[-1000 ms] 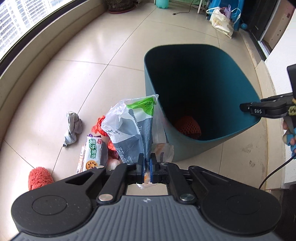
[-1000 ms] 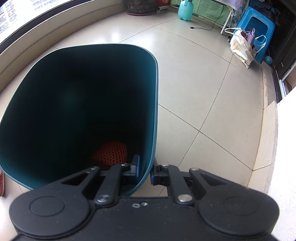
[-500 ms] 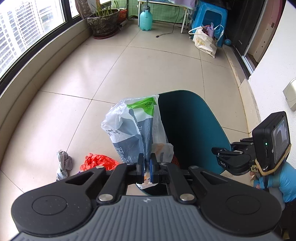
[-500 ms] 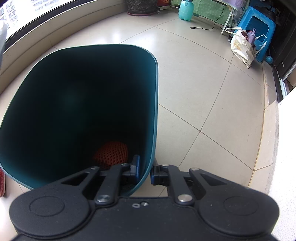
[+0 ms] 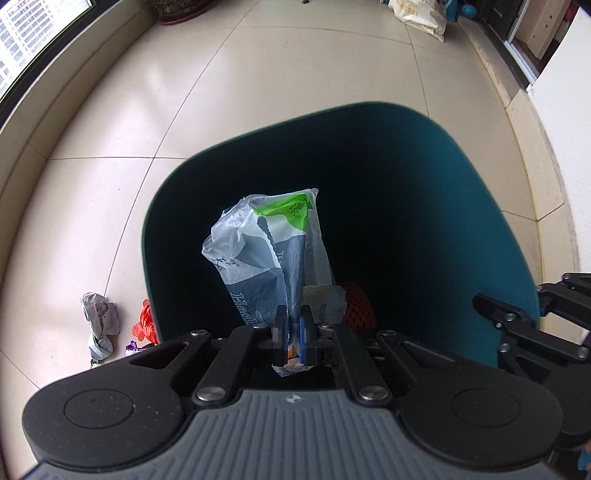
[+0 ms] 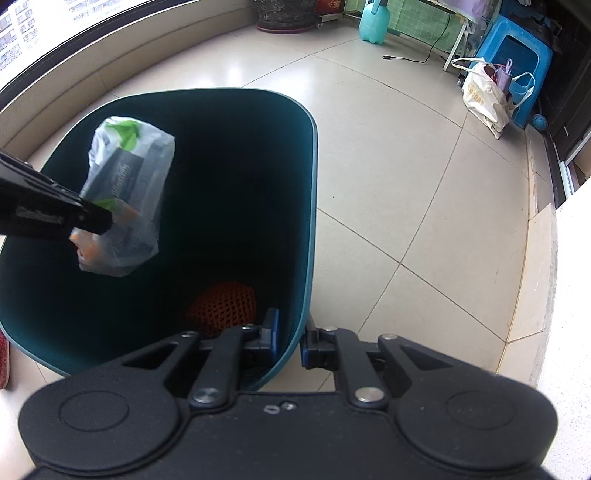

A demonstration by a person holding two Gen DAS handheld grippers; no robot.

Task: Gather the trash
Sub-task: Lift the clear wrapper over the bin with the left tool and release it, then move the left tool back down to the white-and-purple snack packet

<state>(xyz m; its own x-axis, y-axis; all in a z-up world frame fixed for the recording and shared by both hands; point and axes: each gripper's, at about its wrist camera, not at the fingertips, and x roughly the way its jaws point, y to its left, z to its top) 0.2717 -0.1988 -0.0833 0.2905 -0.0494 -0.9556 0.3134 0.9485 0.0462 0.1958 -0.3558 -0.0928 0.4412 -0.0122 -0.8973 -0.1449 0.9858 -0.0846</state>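
Note:
A dark teal trash bin [image 5: 480, 206] stands on the tiled floor, with an orange net ball [image 6: 223, 306] at its bottom. My left gripper [image 5: 292, 334] is shut on a crumpled white plastic bag [image 5: 269, 247] printed green and grey, and holds it over the bin's mouth. In the right wrist view that plastic bag [image 6: 127, 192] hangs inside the bin's [image 6: 312, 177] opening below the left gripper's fingers [image 6: 74, 218]. My right gripper [image 6: 290, 341] is shut on the bin's near rim, one finger inside the wall and one outside.
On the floor left of the bin lie a grey crumpled wrapper [image 5: 99, 319] and red plastic scraps [image 5: 146, 325]. A window ledge [image 5: 44, 107] curves along the left. Far off stand a plant pot [image 6: 284, 14], a teal bottle [image 6: 375, 22], a blue stool [image 6: 517, 55] and a cloth bag [image 6: 484, 96].
My left gripper has carried the plastic bag to the right, from beside the bin to over its opening, and lowered it. The right gripper and the bin have kept still.

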